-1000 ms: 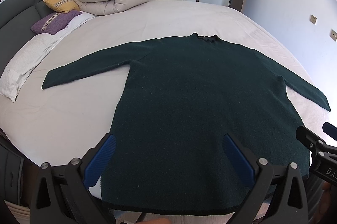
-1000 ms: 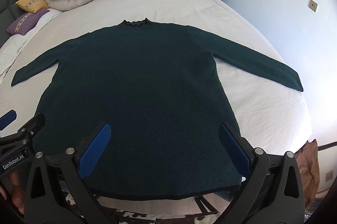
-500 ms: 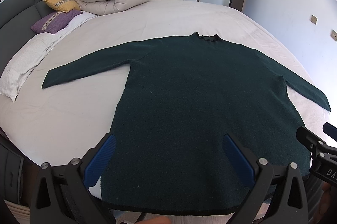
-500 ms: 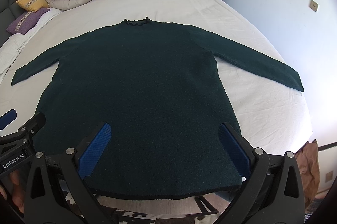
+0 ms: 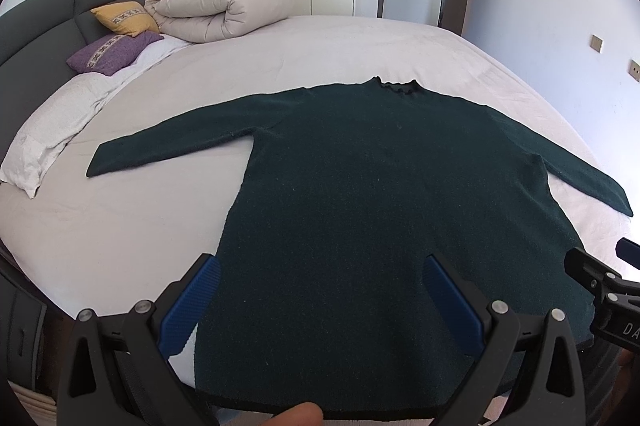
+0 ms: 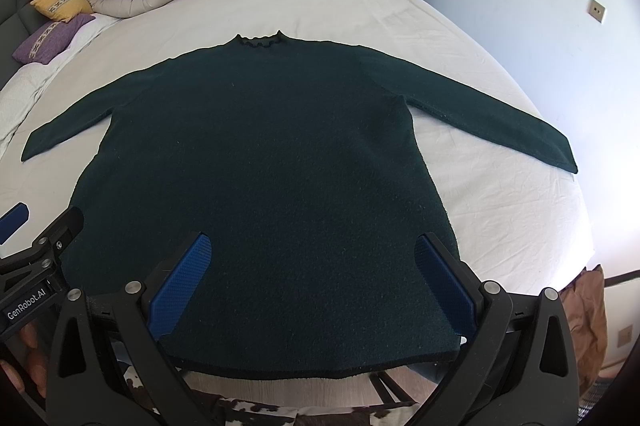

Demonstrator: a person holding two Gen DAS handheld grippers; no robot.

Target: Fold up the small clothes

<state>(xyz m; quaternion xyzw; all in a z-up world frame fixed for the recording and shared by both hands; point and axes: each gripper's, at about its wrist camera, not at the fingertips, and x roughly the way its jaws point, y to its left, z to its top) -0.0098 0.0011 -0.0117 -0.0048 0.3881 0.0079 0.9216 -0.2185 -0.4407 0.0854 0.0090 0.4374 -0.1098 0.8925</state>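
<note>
A dark green knitted long-sleeved sweater (image 5: pixel 372 209) lies flat on the white-sheeted bed (image 5: pixel 328 45), sleeves toward 9 and 3 o'clock, collar at 12. The left gripper (image 5: pixel 320 300) and right gripper (image 6: pixel 314 284) both hover wide apart above its hem, holding nothing.

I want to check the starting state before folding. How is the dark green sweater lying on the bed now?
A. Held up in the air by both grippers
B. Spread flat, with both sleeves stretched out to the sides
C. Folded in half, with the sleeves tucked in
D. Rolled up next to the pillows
B: the sweater lies flat on the bed, one sleeve out to each side, and both grippers are open and hold nothing.
</note>
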